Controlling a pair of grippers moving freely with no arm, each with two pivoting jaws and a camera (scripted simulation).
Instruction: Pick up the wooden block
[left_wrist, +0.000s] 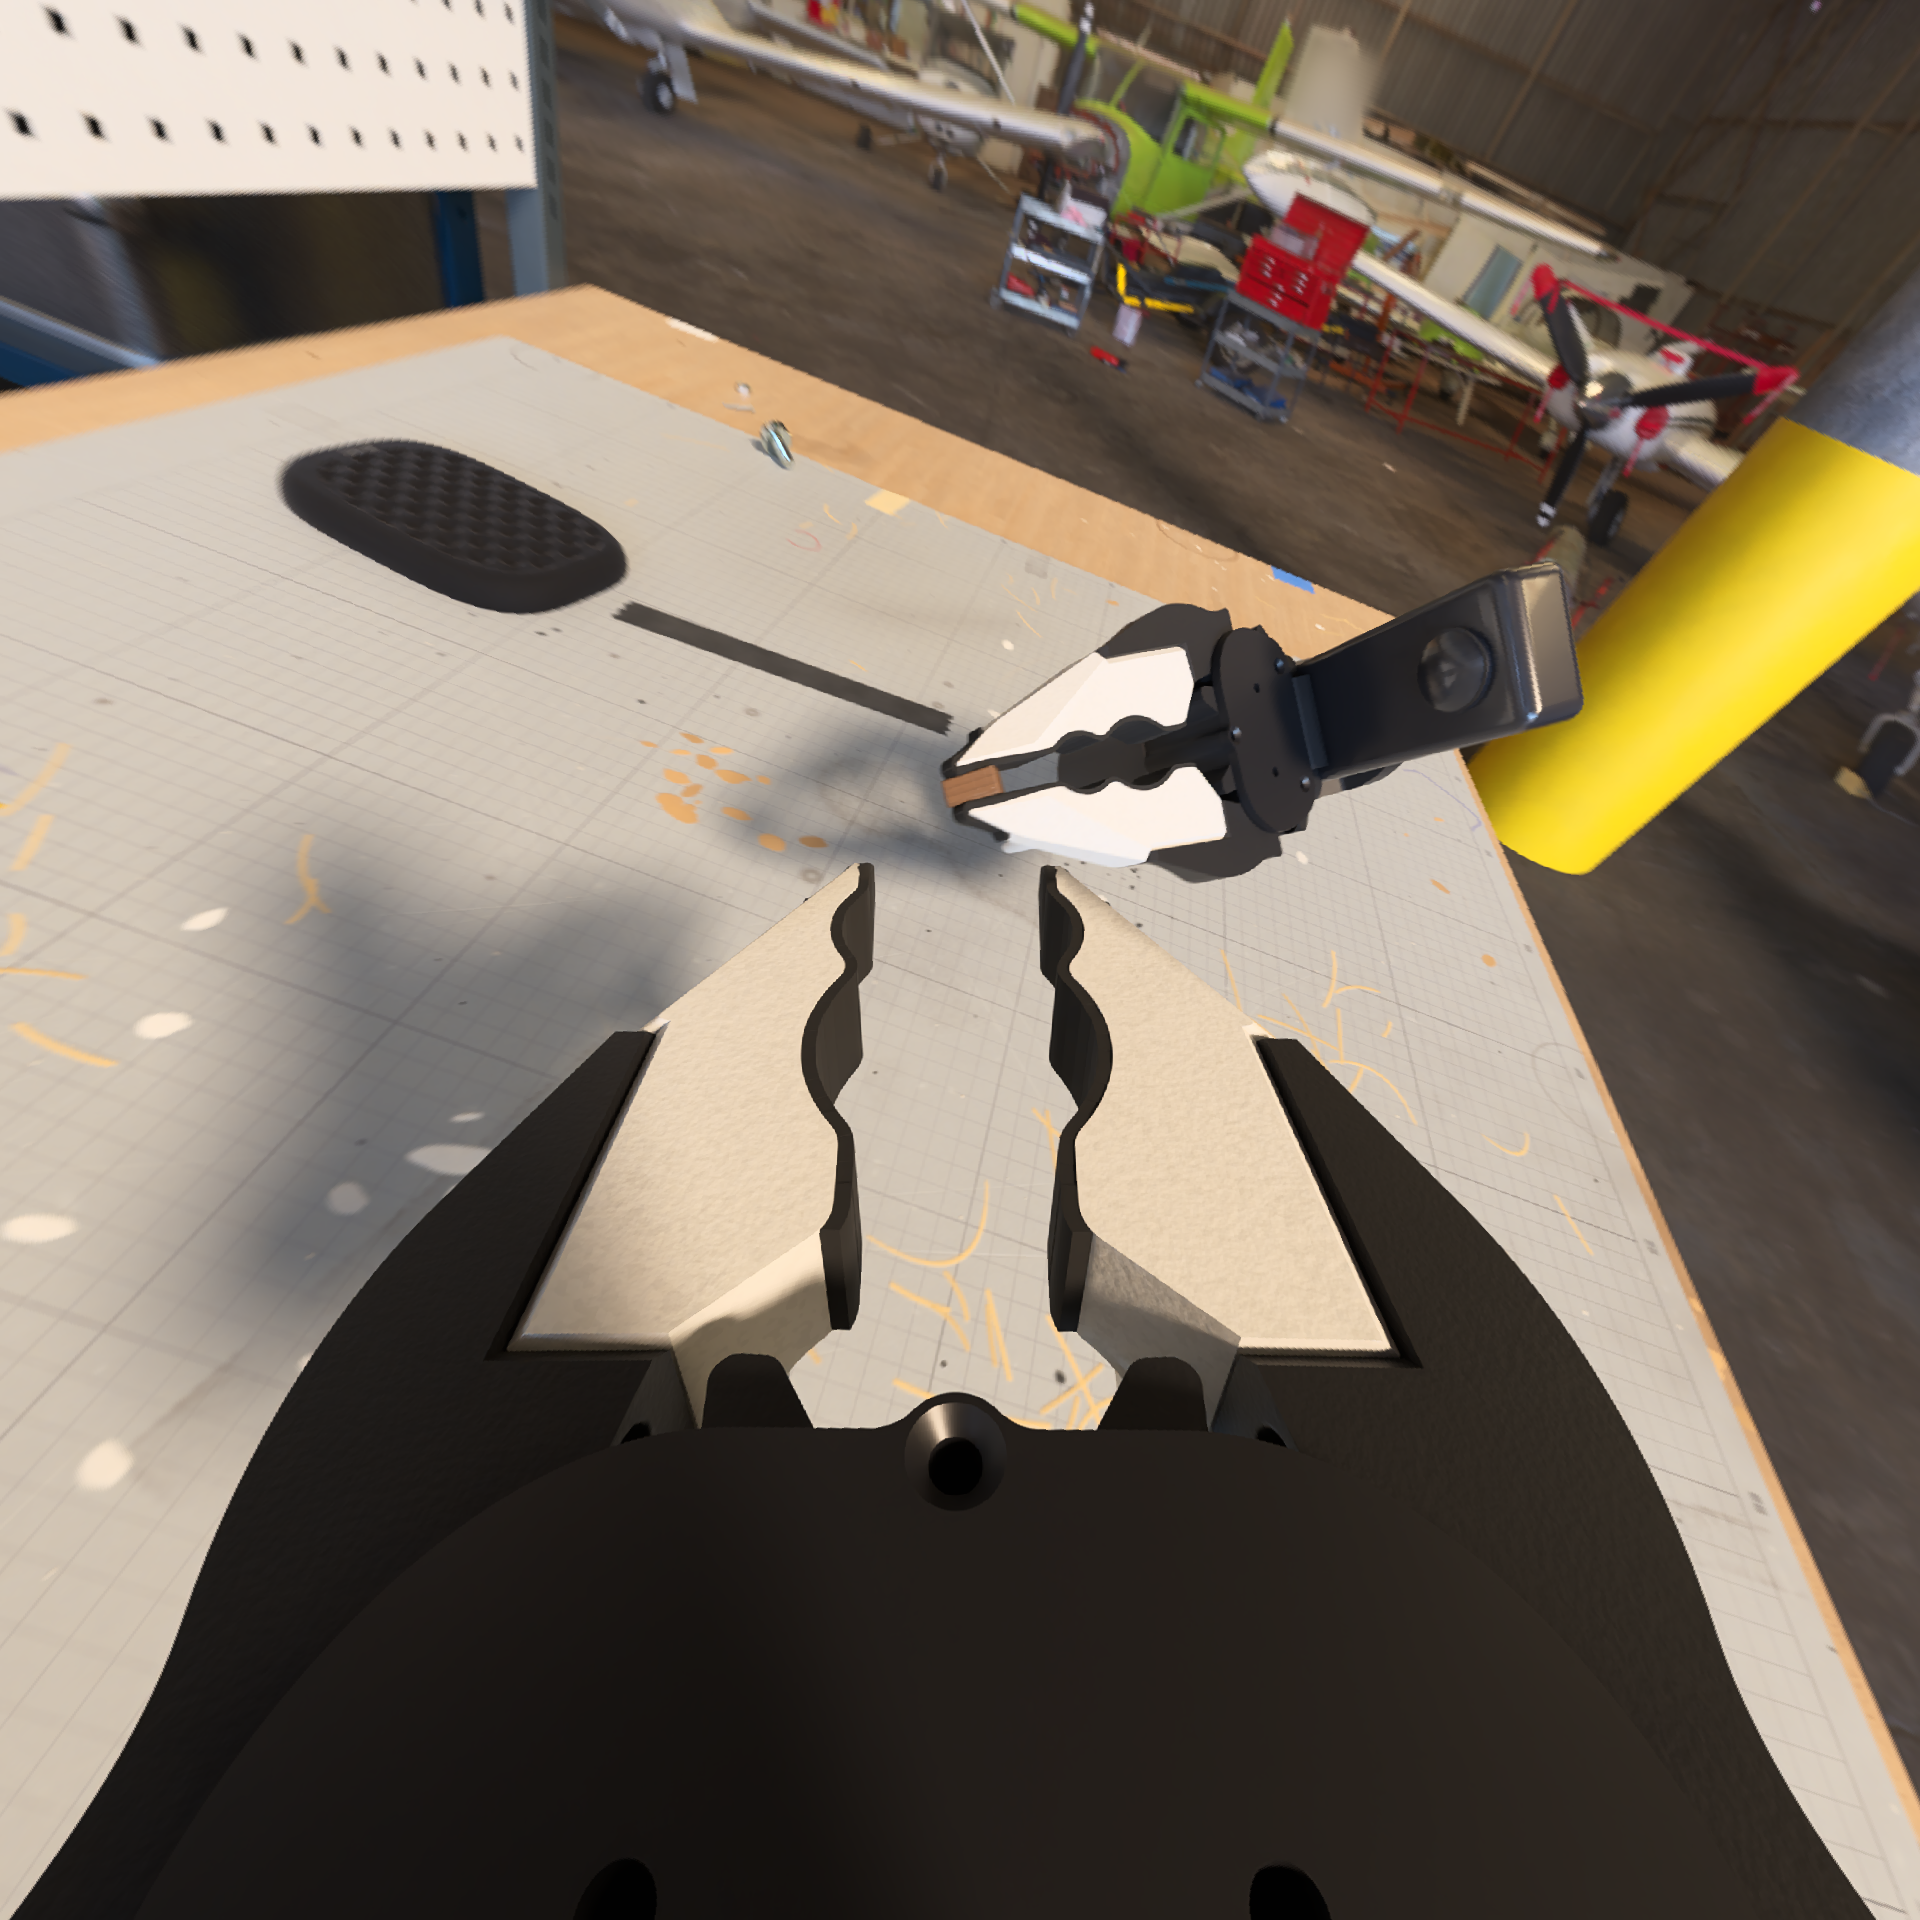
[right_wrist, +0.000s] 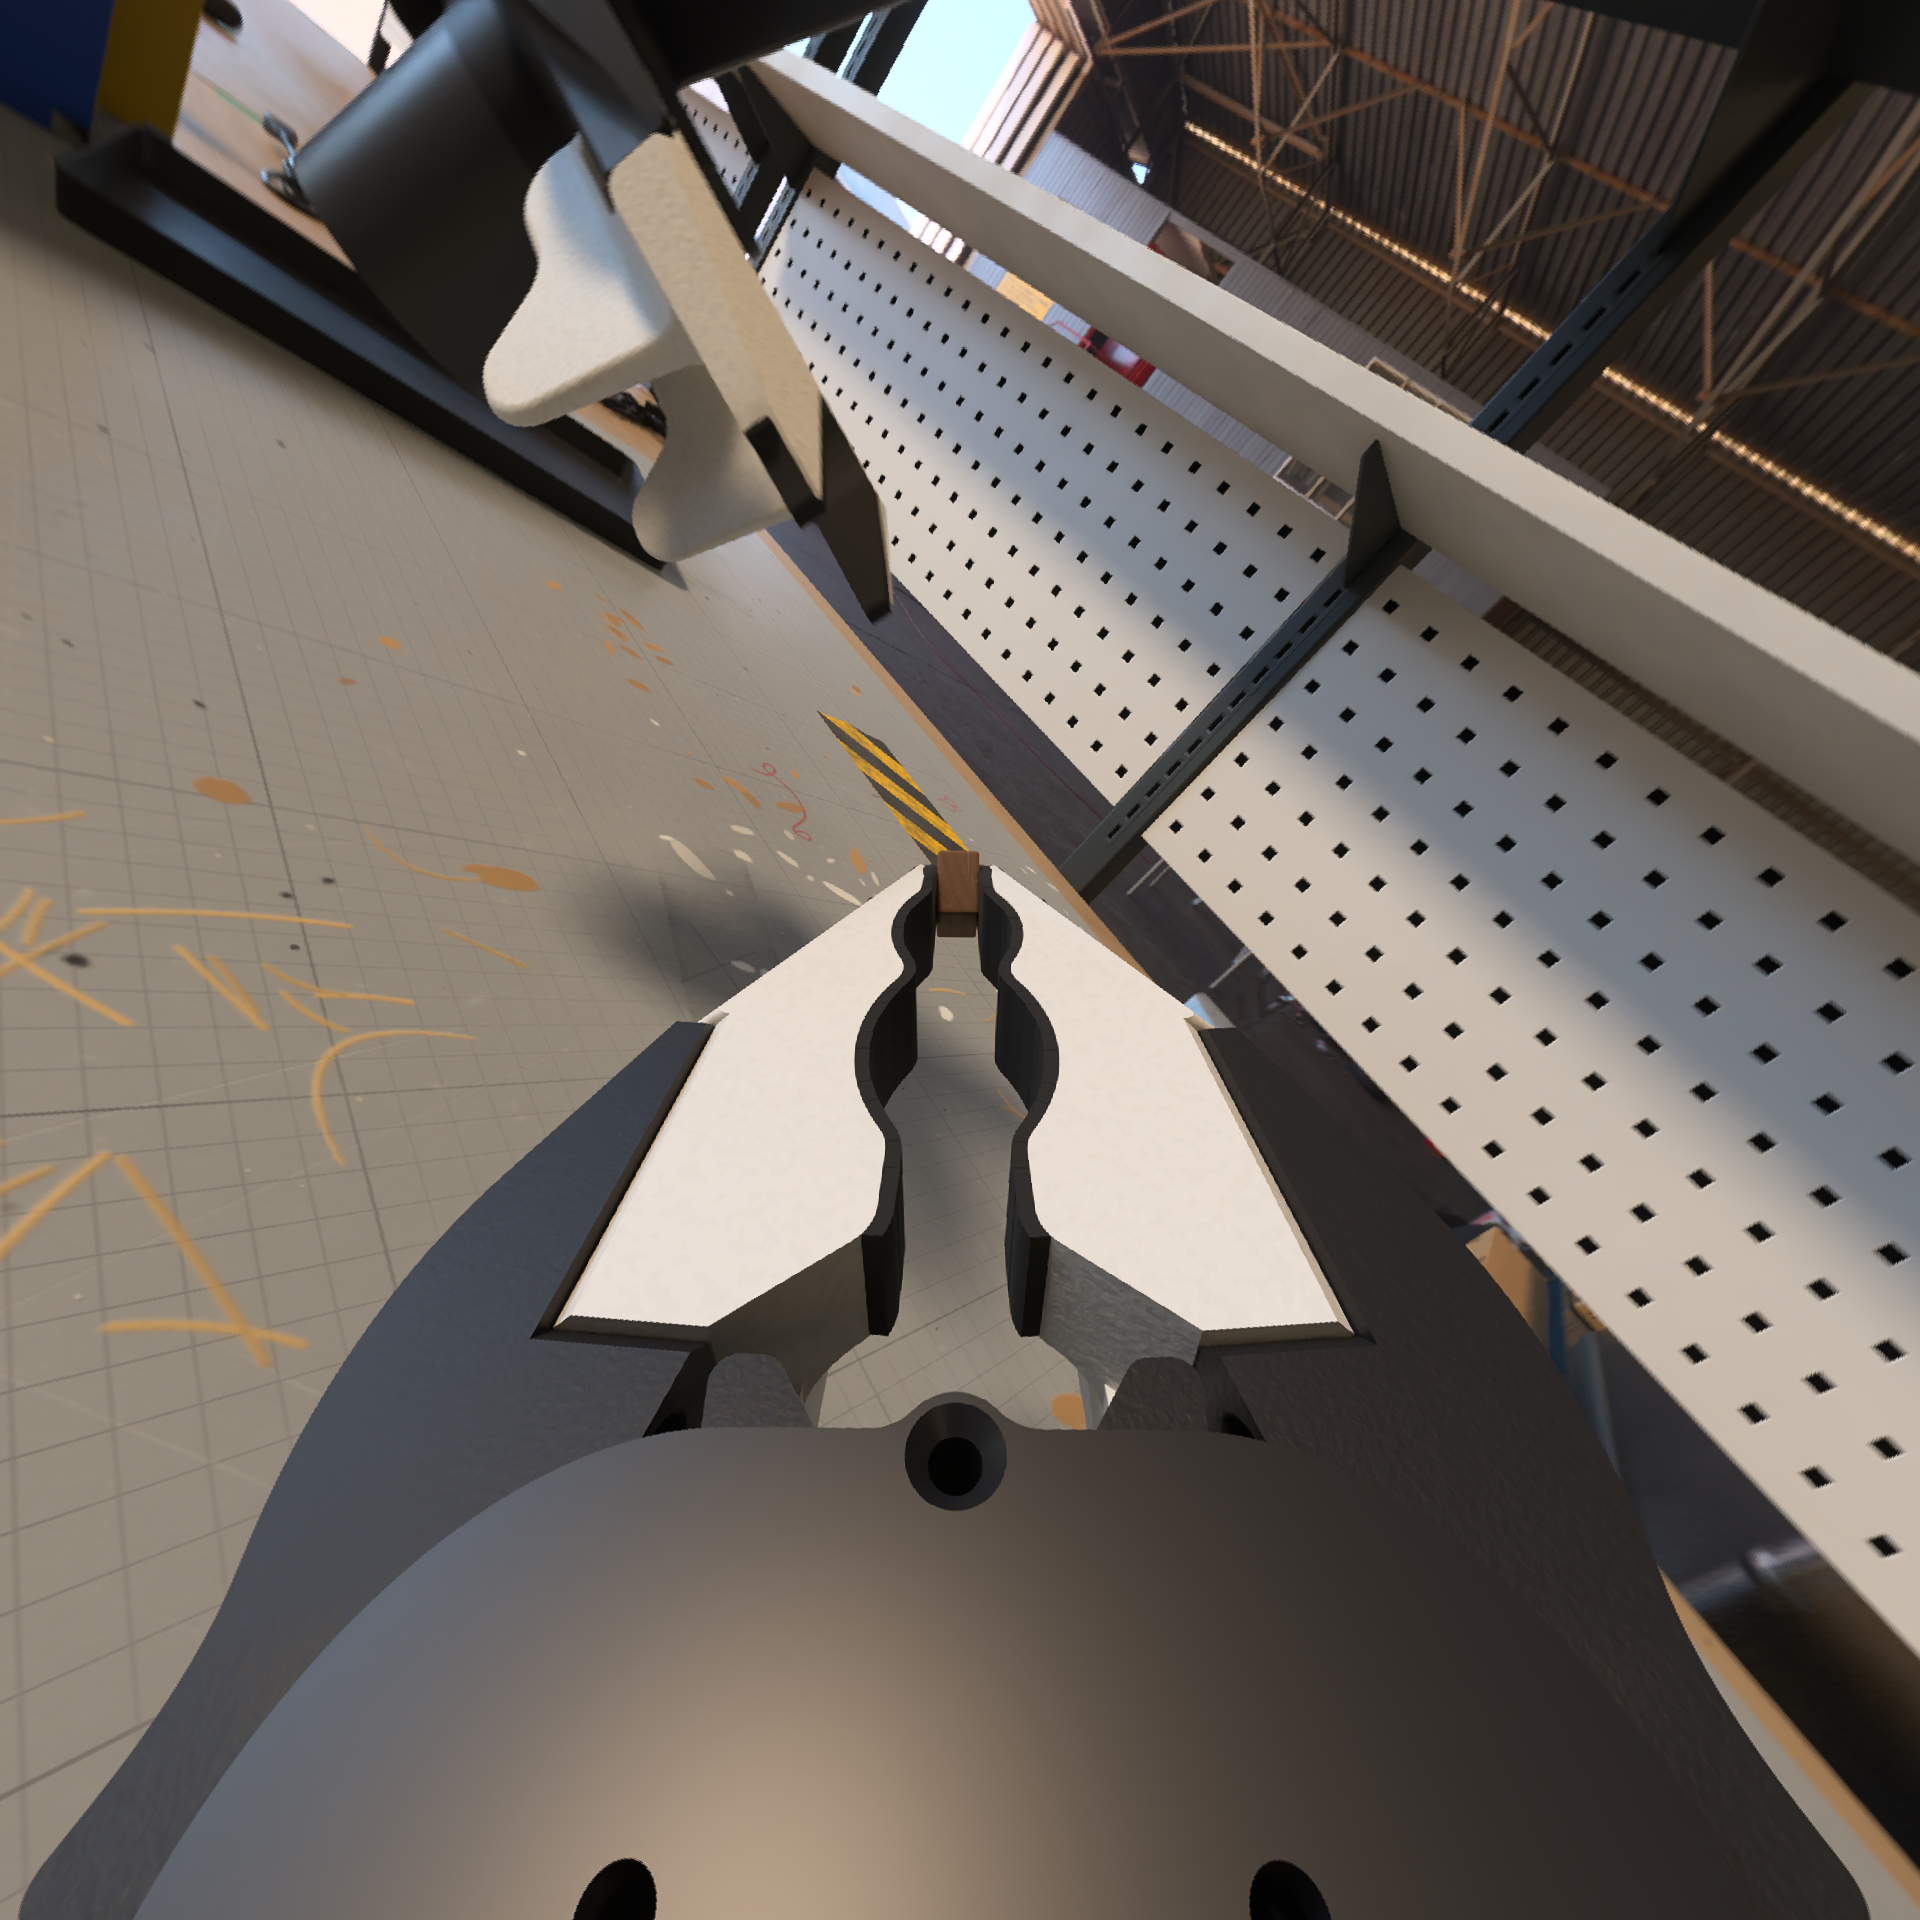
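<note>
Left gripper: nearest in the left wrist view, its white fingers with black wavy pads stand apart with nothing between them — only the grey gridded cutting mat shows through the gap.
Right gripper: its fingers are drawn in narrow and pinch the wooden block at the very tips; from the left wrist view it sits just beyond the left fingertips, tilted, tips pointing left.
Wooden block: a small brown piece clamped between the right gripper's tips and standing out past them; in the left wrist view its end pokes out of the tips. It looks lifted clear of the mat, with a soft shadow below.
Cutting mat: paint-flecked, with orange scribbles and white spots, lying on the wooden workbench.
Black strip: a dark tape-like band flat on the mat, beyond the right gripper.
Black mesh pad: an oval, dimpled object farther left on the mat, well apart from both grippers.
Bolt: a small metal piece near the mat's far edge.
Striped tape: yellow-and-black, on the mat beyond the block.
Pegboard: white, perforated — it rises behind the bench.
Yellow pillar: beside the bench's right edge.
Background: light aircraft on a hangar floor.
</note>
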